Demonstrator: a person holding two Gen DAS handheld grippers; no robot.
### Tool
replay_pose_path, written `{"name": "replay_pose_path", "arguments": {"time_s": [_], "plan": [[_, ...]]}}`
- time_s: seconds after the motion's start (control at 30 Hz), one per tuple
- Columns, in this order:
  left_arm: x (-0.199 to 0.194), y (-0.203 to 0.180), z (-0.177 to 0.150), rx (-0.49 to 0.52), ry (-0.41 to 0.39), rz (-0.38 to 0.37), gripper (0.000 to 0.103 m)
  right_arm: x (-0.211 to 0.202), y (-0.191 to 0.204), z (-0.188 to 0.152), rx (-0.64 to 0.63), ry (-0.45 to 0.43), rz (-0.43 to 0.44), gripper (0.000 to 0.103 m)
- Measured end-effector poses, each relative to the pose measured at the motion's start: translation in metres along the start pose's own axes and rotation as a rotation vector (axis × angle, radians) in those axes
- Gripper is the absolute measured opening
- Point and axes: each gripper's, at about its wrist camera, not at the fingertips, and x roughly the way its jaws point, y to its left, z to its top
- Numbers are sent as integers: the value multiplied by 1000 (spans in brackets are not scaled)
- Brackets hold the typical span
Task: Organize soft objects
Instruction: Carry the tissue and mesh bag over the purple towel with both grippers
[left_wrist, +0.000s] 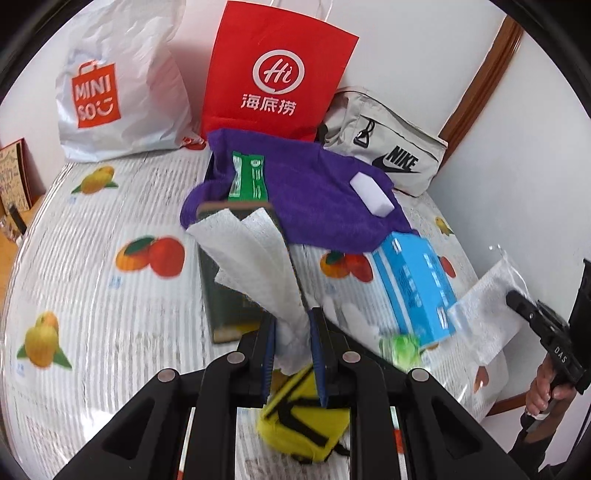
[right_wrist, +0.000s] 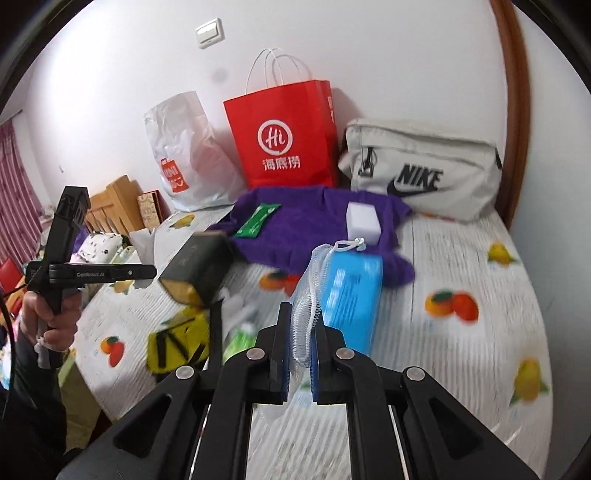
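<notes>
My left gripper (left_wrist: 292, 325) is shut on a white paper towel (left_wrist: 255, 251) that stands up from its jaws above a dark green sponge block (left_wrist: 225, 295). My right gripper (right_wrist: 300, 339) is shut on a clear bag holding a white textured cloth (right_wrist: 310, 288); that bag also shows at the right of the left wrist view (left_wrist: 487, 314). A purple towel (left_wrist: 325, 188) lies behind, with a green packet (left_wrist: 248, 177) and a white sponge (left_wrist: 371, 194) on it. A blue tissue pack (left_wrist: 413, 284) and a yellow pouch (left_wrist: 306, 413) lie on the fruit-print bed (left_wrist: 110, 295).
Against the wall stand a white Miniso bag (left_wrist: 122, 85), a red paper bag (left_wrist: 277, 74) and a beige Nike pouch (left_wrist: 384, 147). A green-white item (left_wrist: 402, 347) lies by the tissue pack. Wooden furniture (right_wrist: 118, 203) is left of the bed.
</notes>
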Motion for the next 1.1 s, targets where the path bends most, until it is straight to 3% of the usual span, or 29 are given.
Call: {"name": "replay_pose_path", "arguments": {"time_s": [0.5, 0.87, 1.1], "plan": [[42, 10, 83, 8, 26, 18, 17, 89, -17, 86, -12, 31, 11, 8], [104, 14, 134, 36, 107, 14, 17, 166, -32, 119, -15, 105, 25, 8], [143, 12, 147, 52, 187, 10, 17, 202, -33, 125, -38, 156, 23, 8]]}}
